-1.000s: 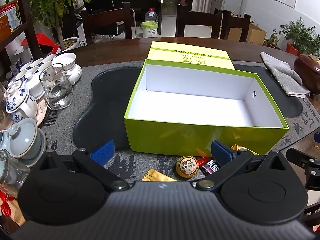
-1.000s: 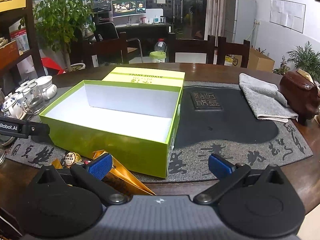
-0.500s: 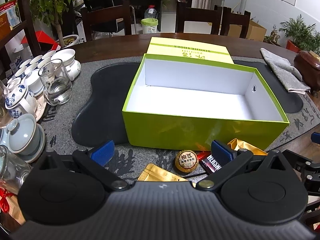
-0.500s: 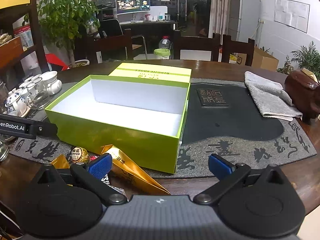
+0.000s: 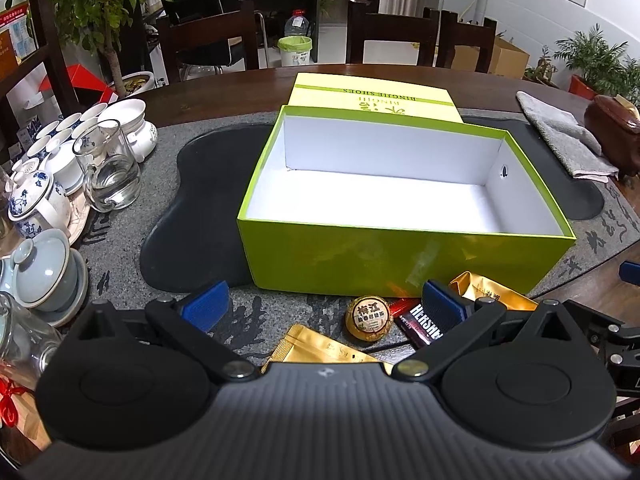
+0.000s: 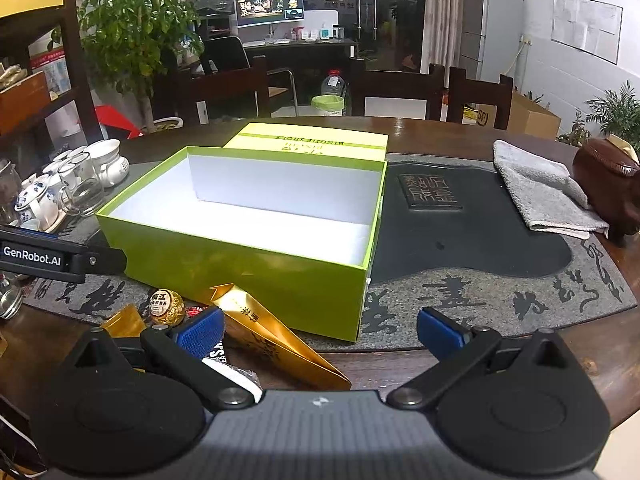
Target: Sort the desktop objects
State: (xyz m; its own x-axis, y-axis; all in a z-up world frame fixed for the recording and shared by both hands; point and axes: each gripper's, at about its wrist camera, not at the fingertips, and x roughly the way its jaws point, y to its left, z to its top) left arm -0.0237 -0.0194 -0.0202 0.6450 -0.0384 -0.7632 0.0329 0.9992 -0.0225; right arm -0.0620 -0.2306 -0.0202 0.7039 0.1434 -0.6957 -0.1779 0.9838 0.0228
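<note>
An open lime-green shoe box (image 5: 400, 264) (image 6: 248, 276) with a white inside stands on the grey mat, with nothing in it. Its lid (image 5: 372, 96) lies behind it. In front of the box lie a round gold-wrapped tea ball (image 5: 368, 318) (image 6: 165, 306), a dark Hershey's bar (image 5: 420, 324), a gold pouch (image 5: 320, 350) and a second gold pouch (image 5: 488, 290) (image 6: 272, 340). My left gripper (image 5: 324, 308) hovers open just above these items. To their right, my right gripper (image 6: 318, 330) is open too, holding nothing.
A tea set (image 5: 48, 184) with teapot, cups and a glass pitcher (image 5: 112, 172) crowds the left edge. A grey cloth (image 5: 560, 140) and a brown ornament (image 5: 616, 132) sit at the right. Dark chairs stand behind the round table. The left gripper's body (image 6: 48, 258) reaches in at the left of the right wrist view.
Both grippers have pulled back and risen a little, so more of the sweets and pouches in front of the box shows. Both stay open.
</note>
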